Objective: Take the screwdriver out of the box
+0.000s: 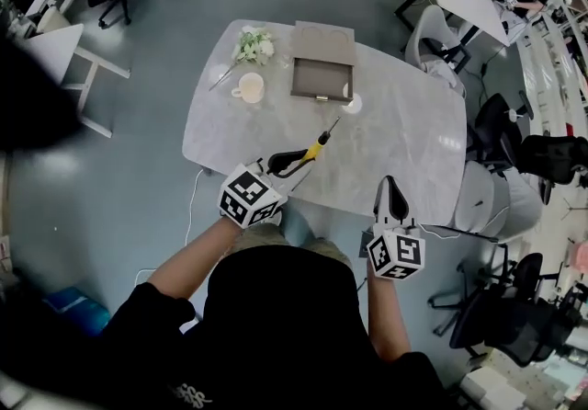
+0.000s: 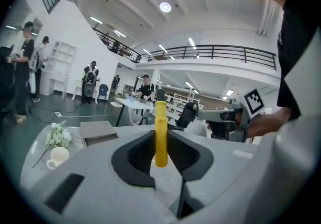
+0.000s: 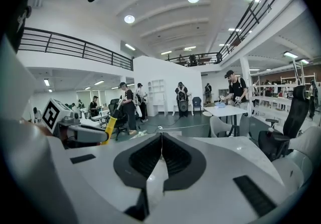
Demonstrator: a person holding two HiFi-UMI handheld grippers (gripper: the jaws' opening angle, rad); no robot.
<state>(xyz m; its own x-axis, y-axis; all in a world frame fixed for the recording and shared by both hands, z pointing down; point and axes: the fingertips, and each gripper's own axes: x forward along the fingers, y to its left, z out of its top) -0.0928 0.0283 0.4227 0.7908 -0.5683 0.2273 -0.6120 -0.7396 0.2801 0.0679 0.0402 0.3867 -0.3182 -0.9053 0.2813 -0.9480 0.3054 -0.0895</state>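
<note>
My left gripper (image 1: 296, 161) is shut on the yellow handle of the screwdriver (image 1: 318, 145), held above the near part of the grey table (image 1: 413, 137). The metal shaft points toward the brown box (image 1: 322, 77), which lies at the table's far side, its lid (image 1: 324, 41) folded back. In the left gripper view the yellow handle (image 2: 160, 135) stands upright between the dark pads. My right gripper (image 1: 392, 183) hovers over the table's near right edge, jaws together with nothing in them (image 3: 161, 136). From its view the left gripper (image 3: 75, 133) and the screwdriver (image 3: 110, 123) show at the left.
A cream cup (image 1: 248, 87) and a bunch of white flowers (image 1: 254, 46) sit left of the box. A small white round object (image 1: 355, 103) lies at the box's right corner. Office chairs (image 1: 501, 132) crowd the right side. Other tables and people stand beyond.
</note>
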